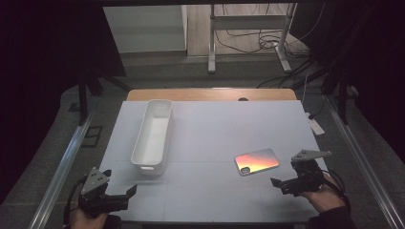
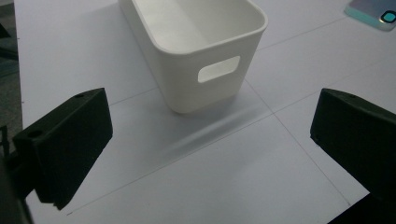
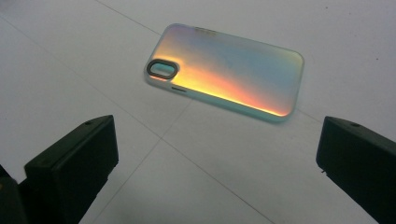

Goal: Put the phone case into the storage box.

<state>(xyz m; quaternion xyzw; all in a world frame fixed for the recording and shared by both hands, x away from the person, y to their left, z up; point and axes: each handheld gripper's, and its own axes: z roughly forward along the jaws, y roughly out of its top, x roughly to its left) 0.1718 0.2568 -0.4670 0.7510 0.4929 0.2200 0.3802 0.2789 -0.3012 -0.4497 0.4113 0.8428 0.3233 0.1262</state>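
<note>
Jaws on my right gripper (image 1: 282,183) stand wide apart and empty, with the iridescent phone case (image 3: 224,72) lying flat just ahead. My left gripper (image 1: 125,194) is equally spread, empty, facing the white bin's (image 2: 196,46) handle end. White table (image 1: 215,191); dark curtains, grey floor, cables beyond.

Iridescent phone case (image 3: 225,72), flat on the table, back up.
Glows orange to blue, camera cutout at one end; lies just ahead of the right gripper (image 3: 217,163) fingers, untouched, between their spread tips.
</note>
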